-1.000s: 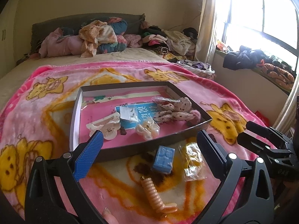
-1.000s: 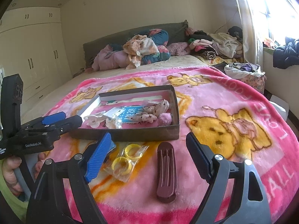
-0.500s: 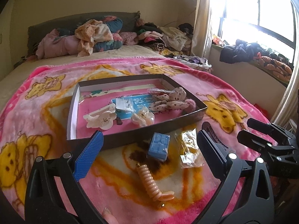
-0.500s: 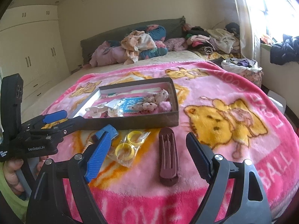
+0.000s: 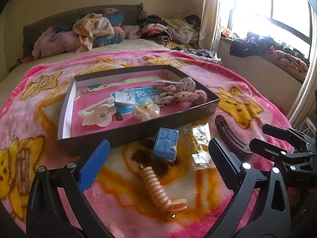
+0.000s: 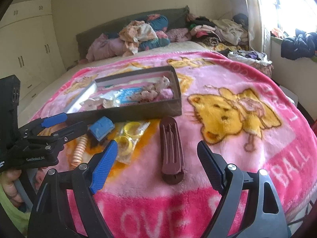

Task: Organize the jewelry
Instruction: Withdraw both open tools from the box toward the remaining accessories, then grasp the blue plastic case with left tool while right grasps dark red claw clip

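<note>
A shallow dark box (image 5: 138, 132) sat in the middle of the frame on a pink blanket (image 5: 39, 103) spread over the bed, holding a white hair claw (image 5: 97, 115), a blue card (image 5: 138, 97) and a spotted fabric bow (image 5: 178, 91). Just in front of the box lay a small blue case (image 5: 165, 143), a peach spiral hair clip (image 5: 158, 190) and a clear bag (image 6: 130, 136) of yellow rings. A maroon hair clip (image 6: 171, 148) lay to their right. The left gripper (image 5: 158, 166) hovered at the lower edge, its jaws wide apart with nothing between them, the blue case and spiral clip lying below. The right gripper (image 6: 156, 166) hung over the maroon clip, jaws equally wide and empty.
</note>
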